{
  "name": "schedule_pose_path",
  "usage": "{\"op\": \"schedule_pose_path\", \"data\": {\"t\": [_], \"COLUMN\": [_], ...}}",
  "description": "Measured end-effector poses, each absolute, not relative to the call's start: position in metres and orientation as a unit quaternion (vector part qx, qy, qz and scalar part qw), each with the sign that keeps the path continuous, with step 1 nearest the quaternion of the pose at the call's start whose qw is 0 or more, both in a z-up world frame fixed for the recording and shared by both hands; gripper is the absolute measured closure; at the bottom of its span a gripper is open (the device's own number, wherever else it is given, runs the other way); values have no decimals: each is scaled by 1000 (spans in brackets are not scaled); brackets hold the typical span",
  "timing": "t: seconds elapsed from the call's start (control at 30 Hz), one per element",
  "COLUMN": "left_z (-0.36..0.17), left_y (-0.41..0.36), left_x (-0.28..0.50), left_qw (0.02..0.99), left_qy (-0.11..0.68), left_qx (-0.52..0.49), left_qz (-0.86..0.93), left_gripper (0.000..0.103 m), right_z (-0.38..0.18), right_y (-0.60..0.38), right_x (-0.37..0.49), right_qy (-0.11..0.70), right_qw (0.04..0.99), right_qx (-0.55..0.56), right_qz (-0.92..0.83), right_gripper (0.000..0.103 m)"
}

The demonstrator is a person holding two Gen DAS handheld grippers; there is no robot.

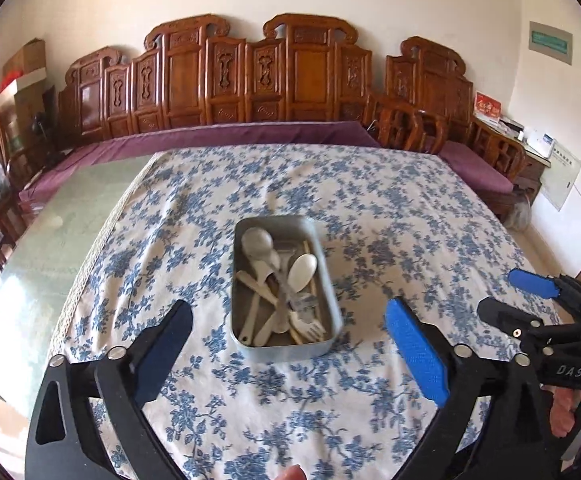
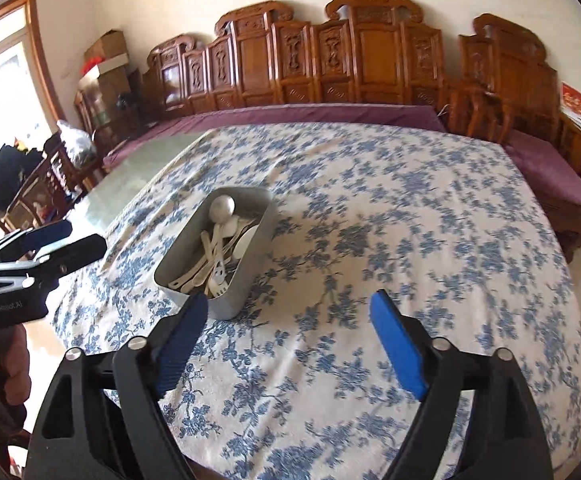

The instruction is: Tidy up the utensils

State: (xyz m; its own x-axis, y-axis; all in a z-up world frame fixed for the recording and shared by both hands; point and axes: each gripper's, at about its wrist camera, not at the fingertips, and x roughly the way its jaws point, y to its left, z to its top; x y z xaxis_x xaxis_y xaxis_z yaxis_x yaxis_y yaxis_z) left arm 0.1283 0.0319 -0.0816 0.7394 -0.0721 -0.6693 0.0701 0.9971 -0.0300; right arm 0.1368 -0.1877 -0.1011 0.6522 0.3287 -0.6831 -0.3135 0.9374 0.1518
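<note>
A grey metal tray (image 1: 325, 252) sits on the blue floral tablecloth (image 1: 390, 216), holding several white spoons (image 1: 302, 272), a fork (image 1: 308, 326) and chopsticks in a loose pile. My left gripper (image 1: 288, 312) is open and empty, its jaws wide apart just in front of the tray's near end. My right gripper (image 2: 290, 304) is open and empty, hovering to the right of the tray (image 2: 266, 220). The right gripper shows at the right edge of the left wrist view (image 1: 502, 292); the left one shows at the left of the right wrist view (image 2: 78, 236).
The tablecloth (image 2: 410, 208) covers most of a glass-topped table; bare glass (image 1: 62, 220) shows on the left. A carved wooden bench with purple cushions (image 1: 250, 132) runs behind the table. A wooden chair (image 1: 402, 120) stands at the far right corner.
</note>
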Motion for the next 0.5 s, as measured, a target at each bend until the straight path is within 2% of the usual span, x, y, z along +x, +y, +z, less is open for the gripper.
{"op": "schedule_pose_path", "data": {"t": [0.07, 0.23, 0.5], "left_z": [-73, -45, -4], "left_y": [20, 4, -7], "left_x": [123, 109, 85], "left_qw": [936, 945, 960], "left_qy": [350, 322, 274], "left_qx": [11, 2, -4], "left_qz": [-43, -53, -51], "left_gripper": [8, 8, 8], "right_z": [-87, -56, -18], "right_y": [-198, -212, -226], "right_x": [130, 119, 96], "right_qy": [361, 322, 268], "right_qw": [918, 936, 955], "right_qx": [14, 8, 3], "right_qz": [167, 146, 126], "right_gripper": [8, 3, 3]}}
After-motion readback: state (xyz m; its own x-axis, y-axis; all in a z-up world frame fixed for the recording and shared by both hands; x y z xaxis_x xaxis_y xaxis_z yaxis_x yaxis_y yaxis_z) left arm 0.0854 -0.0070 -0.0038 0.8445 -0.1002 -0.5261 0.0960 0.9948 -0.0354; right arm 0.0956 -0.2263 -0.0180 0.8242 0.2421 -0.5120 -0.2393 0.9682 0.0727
